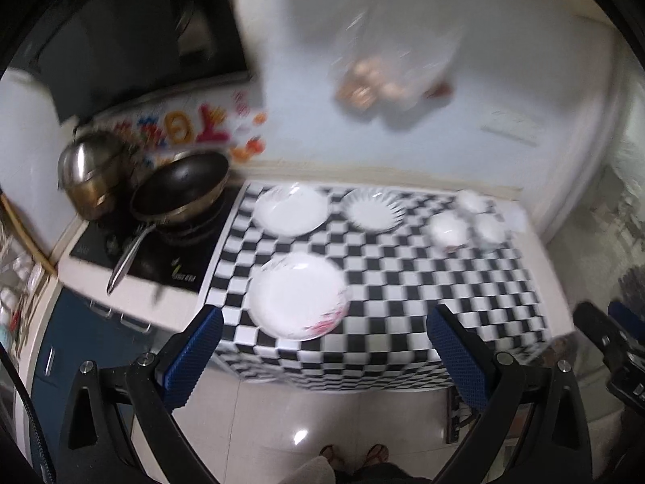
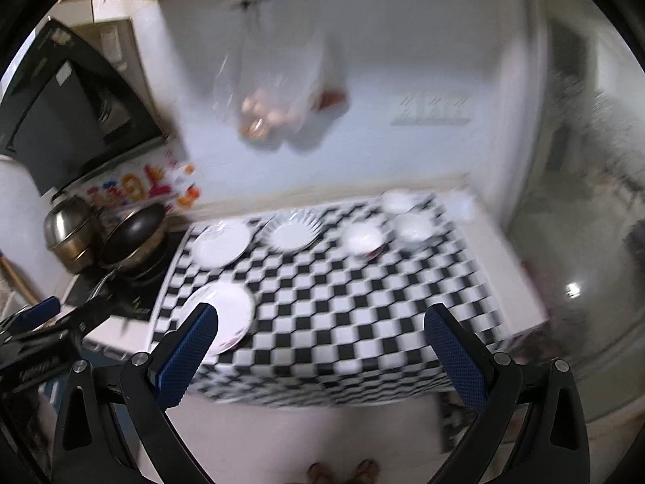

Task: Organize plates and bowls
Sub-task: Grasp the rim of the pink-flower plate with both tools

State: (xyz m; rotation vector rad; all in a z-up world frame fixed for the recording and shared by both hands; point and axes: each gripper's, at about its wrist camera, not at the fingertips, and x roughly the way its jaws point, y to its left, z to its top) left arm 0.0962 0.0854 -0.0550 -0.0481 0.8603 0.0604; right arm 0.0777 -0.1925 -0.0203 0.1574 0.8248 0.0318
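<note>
On the checkered table [image 1: 403,290] [image 2: 354,314] lie three white plates: a near one with a red flower pattern [image 1: 297,294] [image 2: 225,314], a far left one [image 1: 291,209] [image 2: 221,244], and a ribbed one [image 1: 375,207] [image 2: 293,230]. Three white bowls stand at the far right [image 1: 448,228] [image 1: 488,228] [image 1: 471,200] [image 2: 363,238] [image 2: 413,226] [image 2: 397,201]. My left gripper [image 1: 324,347] is open and empty, above the table's near edge. My right gripper [image 2: 320,347] is open and empty, also above the near edge. Both views are blurred.
A stove [image 1: 149,250] left of the table carries a black wok [image 1: 181,185] [image 2: 135,238] and a steel pot [image 1: 90,169] [image 2: 68,230]. A plastic bag [image 1: 387,68] [image 2: 278,97] hangs on the wall. The other gripper shows at each view's edge [image 1: 612,343] [image 2: 40,330]. Tiled floor lies below.
</note>
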